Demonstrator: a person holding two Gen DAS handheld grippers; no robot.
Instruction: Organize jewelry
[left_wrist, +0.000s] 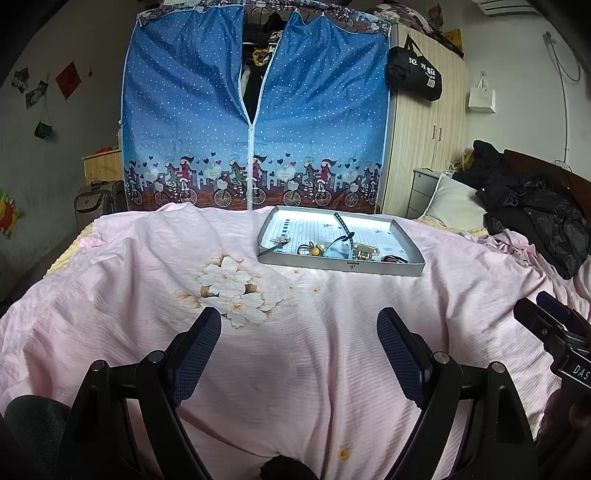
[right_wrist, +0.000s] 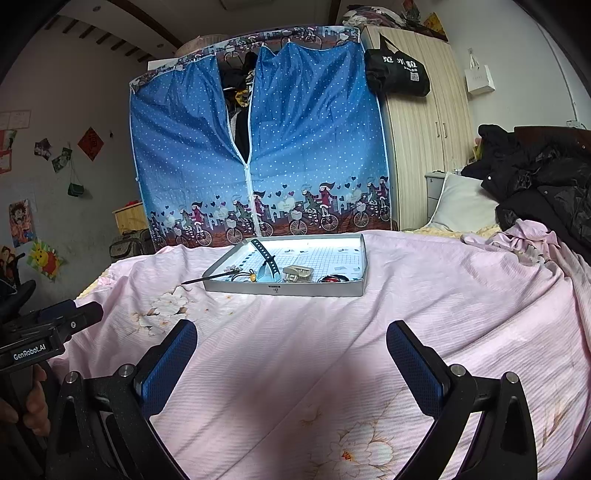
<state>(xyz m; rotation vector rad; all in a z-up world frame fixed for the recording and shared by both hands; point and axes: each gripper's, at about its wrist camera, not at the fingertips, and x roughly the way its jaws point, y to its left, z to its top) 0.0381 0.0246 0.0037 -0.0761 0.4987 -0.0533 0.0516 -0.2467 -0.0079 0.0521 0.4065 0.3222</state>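
We take the grey tray (left_wrist: 343, 266) on the pink bedspread (left_wrist: 147, 295) as our landmark. Our left wrist view sits low over the bedspread, well back from the tray and to its left, so the tray lies right of centre. Our right wrist view (right_wrist: 284, 290) also sits low and well back, but nearly straight before the tray. Both face past the tray toward the blue fabric wardrobe (left_wrist: 255, 122) behind it. We share the tray, bedspread and wardrobe in both views.
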